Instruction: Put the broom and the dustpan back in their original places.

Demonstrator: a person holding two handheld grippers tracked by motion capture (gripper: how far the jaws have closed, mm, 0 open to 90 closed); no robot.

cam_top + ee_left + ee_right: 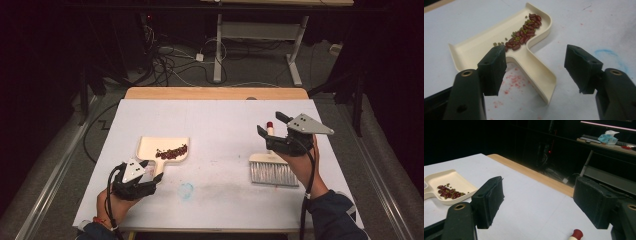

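A cream dustpan [149, 146] lies at the table's left, with red and green beans [171, 152] heaped at its near right corner. Its handle points toward my left gripper [152, 170], which is low at the table. In the left gripper view the dustpan [474, 50] has its handle lying between the left gripper's [535, 57] jaws, and the pads stand apart from it. A brush [274, 172] with grey bristles and a red-tipped handle [270, 125] lies at the right. My right gripper [273, 126] hovers open over that handle, nothing between its jaws [536, 195].
A white sheet covers the table [220, 120], with a wooden strip [215, 93] along the far edge. A blue smudge [186, 190] and pink stains mark the sheet near the front. Desk legs and cables are on the floor beyond.
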